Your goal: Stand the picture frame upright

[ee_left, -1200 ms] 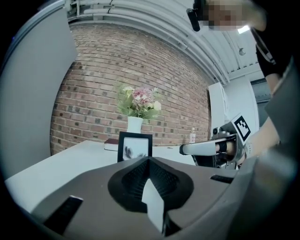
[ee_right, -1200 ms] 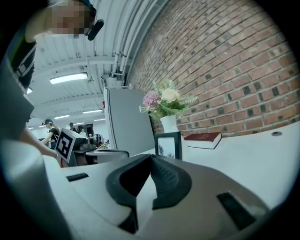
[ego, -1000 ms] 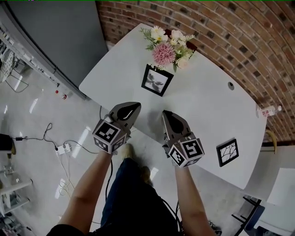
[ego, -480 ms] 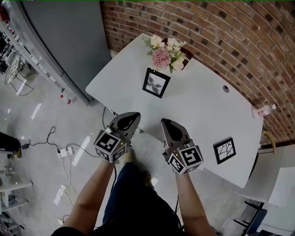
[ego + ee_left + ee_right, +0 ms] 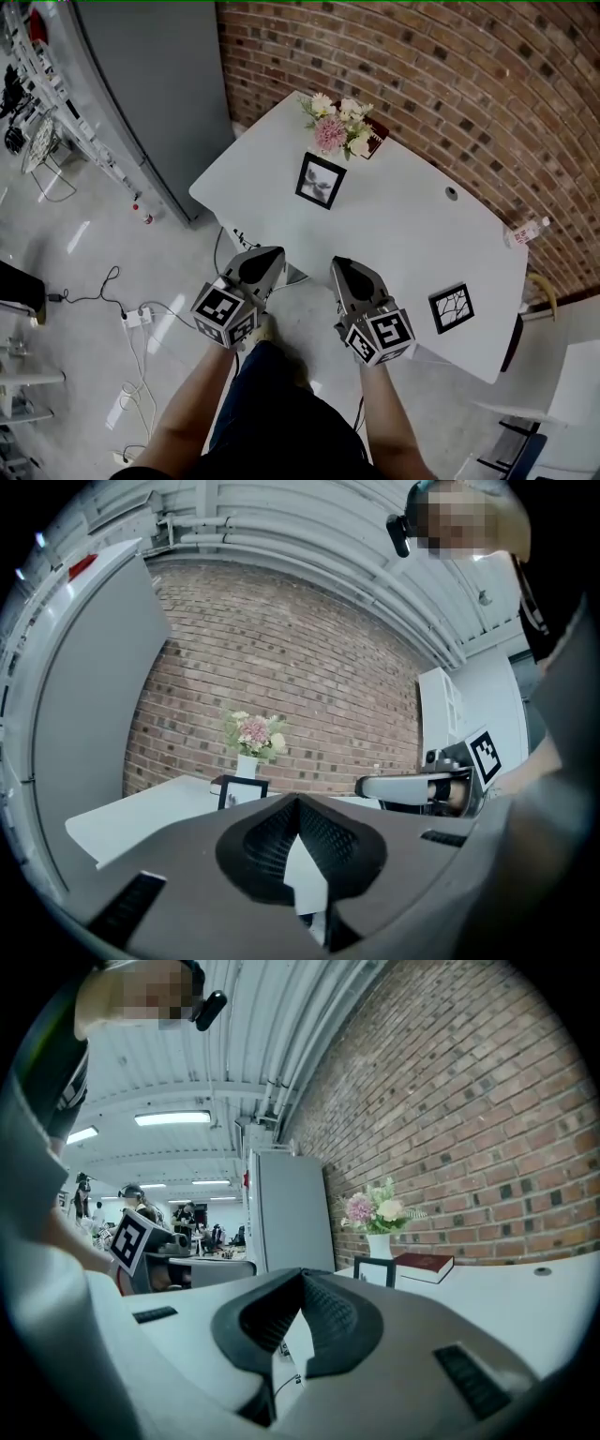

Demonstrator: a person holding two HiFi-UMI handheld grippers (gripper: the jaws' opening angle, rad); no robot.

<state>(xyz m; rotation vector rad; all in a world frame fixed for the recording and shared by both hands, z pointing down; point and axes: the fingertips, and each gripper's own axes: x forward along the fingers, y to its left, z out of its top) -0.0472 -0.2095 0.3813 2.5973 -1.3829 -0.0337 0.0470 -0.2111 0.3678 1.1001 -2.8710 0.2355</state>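
Observation:
A black picture frame (image 5: 320, 181) stands upright on the white table (image 5: 403, 234), just in front of a vase of flowers (image 5: 339, 124). It also shows in the left gripper view (image 5: 242, 789) and the right gripper view (image 5: 375, 1270). A second black frame (image 5: 451, 308) with a branch pattern sits near the table's right front edge and looks flat. My left gripper (image 5: 271, 253) and right gripper (image 5: 339, 265) hang side by side short of the table's near edge, both shut and empty. Each points level toward the table (image 5: 298, 801) (image 5: 302, 1274).
A brick wall (image 5: 487, 103) runs behind the table. A red book (image 5: 424, 1264) lies by the vase, and a small bottle (image 5: 521, 232) sits at the far right edge. A tall grey cabinet (image 5: 141, 94) stands to the left. Cables and a power strip (image 5: 131, 319) lie on the floor.
Both grippers have drawn back from over the table's near edge to over the floor and risen. The table and frames look smaller and farther away. Both jaws stay shut.

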